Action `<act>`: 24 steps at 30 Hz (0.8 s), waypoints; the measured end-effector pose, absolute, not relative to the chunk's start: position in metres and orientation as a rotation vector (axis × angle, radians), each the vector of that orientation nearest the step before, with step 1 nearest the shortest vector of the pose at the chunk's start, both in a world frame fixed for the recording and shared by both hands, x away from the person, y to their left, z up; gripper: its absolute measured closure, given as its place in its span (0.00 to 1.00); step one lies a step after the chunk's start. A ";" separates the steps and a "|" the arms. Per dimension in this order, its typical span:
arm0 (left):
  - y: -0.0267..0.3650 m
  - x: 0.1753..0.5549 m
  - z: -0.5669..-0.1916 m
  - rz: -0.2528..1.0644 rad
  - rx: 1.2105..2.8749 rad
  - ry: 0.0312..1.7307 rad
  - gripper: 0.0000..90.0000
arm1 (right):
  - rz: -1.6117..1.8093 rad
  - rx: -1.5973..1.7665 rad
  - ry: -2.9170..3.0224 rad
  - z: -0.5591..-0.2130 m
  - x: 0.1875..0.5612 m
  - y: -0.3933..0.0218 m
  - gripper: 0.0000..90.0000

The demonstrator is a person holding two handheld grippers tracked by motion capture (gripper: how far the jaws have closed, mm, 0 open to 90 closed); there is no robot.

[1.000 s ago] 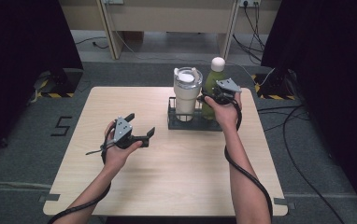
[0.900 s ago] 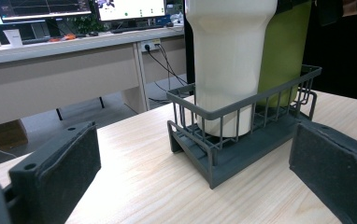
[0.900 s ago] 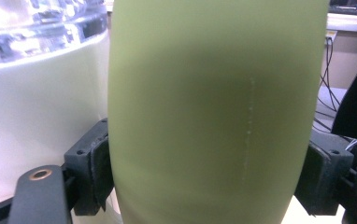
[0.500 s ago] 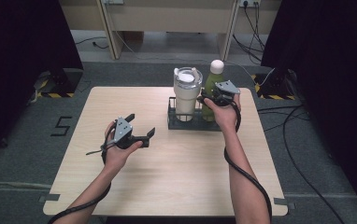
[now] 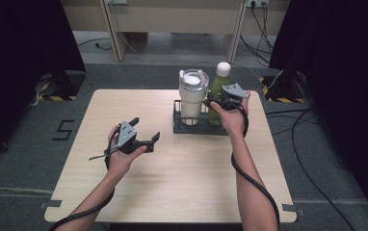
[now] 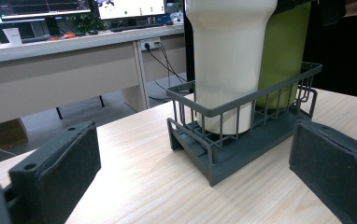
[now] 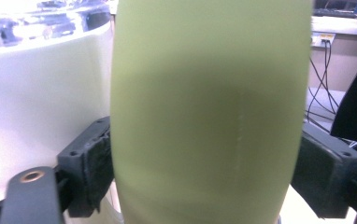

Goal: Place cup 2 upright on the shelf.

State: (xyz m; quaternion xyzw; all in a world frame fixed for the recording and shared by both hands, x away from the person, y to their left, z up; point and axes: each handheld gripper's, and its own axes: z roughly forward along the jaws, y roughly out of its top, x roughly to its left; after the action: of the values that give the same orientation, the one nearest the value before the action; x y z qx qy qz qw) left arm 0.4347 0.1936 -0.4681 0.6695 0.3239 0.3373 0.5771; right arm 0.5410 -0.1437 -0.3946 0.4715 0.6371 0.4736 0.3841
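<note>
Bottle [image 7: 209, 116] stands in the rack [image 5: 199, 126], just right of the tumbler [image 5: 192, 96] — my right tongs [image 5: 216, 102], just opening, flank it; yanking back could tip it. My left tongs [image 5: 143, 129] hang released.

Left gripper [image 5: 146, 132] held low over the table, jaws wide, empty. Right gripper [image 5: 219, 101] reached forward, arm extended, jaws just opening, straddling the bottle [image 5: 219, 86].

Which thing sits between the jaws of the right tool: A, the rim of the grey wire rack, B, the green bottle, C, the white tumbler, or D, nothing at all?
B: in the right gripper view the green bottle stands between the two jaws of the right tool, beside the white tumbler in the wire rack.
</note>
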 end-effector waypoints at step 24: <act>0.194 0.434 -0.467 0.795 1.562 0.759 0.01 | 1.226 1.177 1.647 -0.399 0.520 -0.151 0.07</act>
State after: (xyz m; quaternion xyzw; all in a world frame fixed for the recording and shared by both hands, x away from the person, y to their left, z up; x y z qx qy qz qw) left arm 0.4340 0.1935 -0.4669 0.6677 0.3244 0.3398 0.5775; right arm 0.5197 -0.1514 -0.3987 0.4605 0.6442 0.4798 0.3778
